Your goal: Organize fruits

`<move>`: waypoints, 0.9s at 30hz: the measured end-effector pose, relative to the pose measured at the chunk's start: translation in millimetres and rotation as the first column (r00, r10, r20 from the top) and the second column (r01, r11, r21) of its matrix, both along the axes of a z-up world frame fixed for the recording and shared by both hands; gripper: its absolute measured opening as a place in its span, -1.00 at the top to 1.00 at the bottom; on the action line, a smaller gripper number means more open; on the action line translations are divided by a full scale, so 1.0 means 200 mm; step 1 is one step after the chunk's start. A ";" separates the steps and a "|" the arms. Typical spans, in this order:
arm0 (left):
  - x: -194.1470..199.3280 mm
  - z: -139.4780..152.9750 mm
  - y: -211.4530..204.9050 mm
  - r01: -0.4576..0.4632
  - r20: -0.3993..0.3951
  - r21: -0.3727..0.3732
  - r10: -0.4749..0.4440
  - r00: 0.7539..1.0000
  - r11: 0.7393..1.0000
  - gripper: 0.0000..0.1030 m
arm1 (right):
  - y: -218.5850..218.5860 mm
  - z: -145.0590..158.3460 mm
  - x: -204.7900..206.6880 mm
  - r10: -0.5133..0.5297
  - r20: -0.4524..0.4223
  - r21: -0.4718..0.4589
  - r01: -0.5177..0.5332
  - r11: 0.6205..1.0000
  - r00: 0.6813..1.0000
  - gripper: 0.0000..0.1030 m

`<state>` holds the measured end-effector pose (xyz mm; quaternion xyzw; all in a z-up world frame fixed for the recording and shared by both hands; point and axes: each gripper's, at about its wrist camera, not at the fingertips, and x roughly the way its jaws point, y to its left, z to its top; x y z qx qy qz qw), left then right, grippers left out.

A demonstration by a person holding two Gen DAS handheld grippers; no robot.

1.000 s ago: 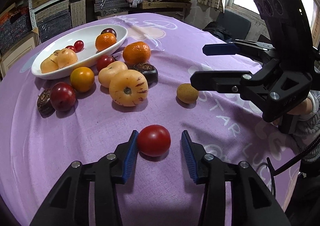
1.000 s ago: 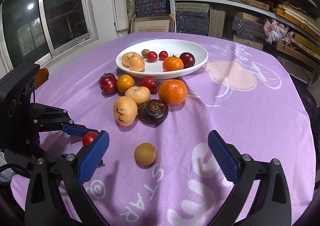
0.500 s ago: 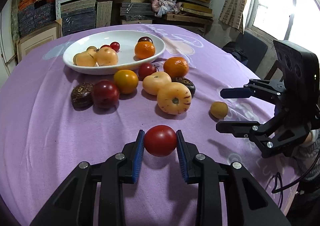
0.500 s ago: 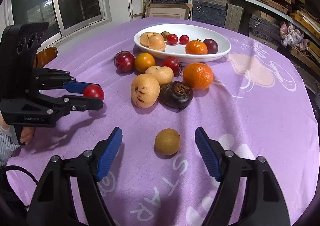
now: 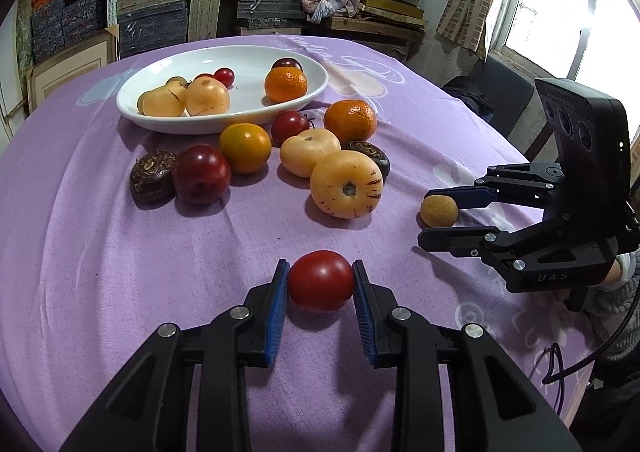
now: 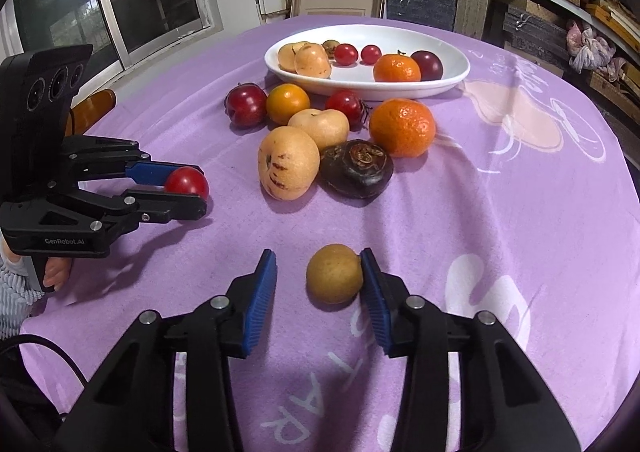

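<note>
My left gripper (image 5: 320,282) is shut on a red tomato (image 5: 320,280) and holds it just above the purple cloth; the tomato also shows in the right wrist view (image 6: 187,182). My right gripper (image 6: 318,276) is open around a small brown round fruit (image 6: 334,273). Its right pad touches the fruit and the left pad stands apart. That fruit also shows in the left wrist view (image 5: 438,211), lying on the cloth. A white oval plate (image 5: 248,114) holding several fruits stands at the back.
Loose fruits lie in front of the plate: a large orange (image 6: 402,127), a dark brown fruit (image 6: 357,169), a striped yellow fruit (image 6: 288,162), a dark red plum (image 6: 245,104) and others. Shelves of stacked boxes stand behind the round table (image 6: 520,212).
My left gripper closed on the red tomato and lifted it slightly. My right gripper moved forward and narrowed around the small brown fruit.
</note>
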<state>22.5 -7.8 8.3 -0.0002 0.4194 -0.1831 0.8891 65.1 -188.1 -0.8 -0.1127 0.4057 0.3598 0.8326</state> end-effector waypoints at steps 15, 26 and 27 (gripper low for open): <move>-0.02 0.01 -0.01 -0.010 0.022 0.013 0.009 1.000 1.000 0.38 | -0.01 0.02 -0.01 -0.011 0.036 0.000 0.011 1.000 0.999 0.51; 0.43 0.54 0.13 -0.148 0.196 -0.012 0.147 0.970 0.989 0.38 | -0.08 0.65 0.32 -0.145 0.178 0.234 0.101 0.967 0.973 0.51; 0.50 0.56 0.15 -0.167 0.198 -0.029 0.169 0.966 0.986 0.38 | -0.06 0.68 0.38 -0.155 0.179 0.255 0.107 0.961 0.971 0.51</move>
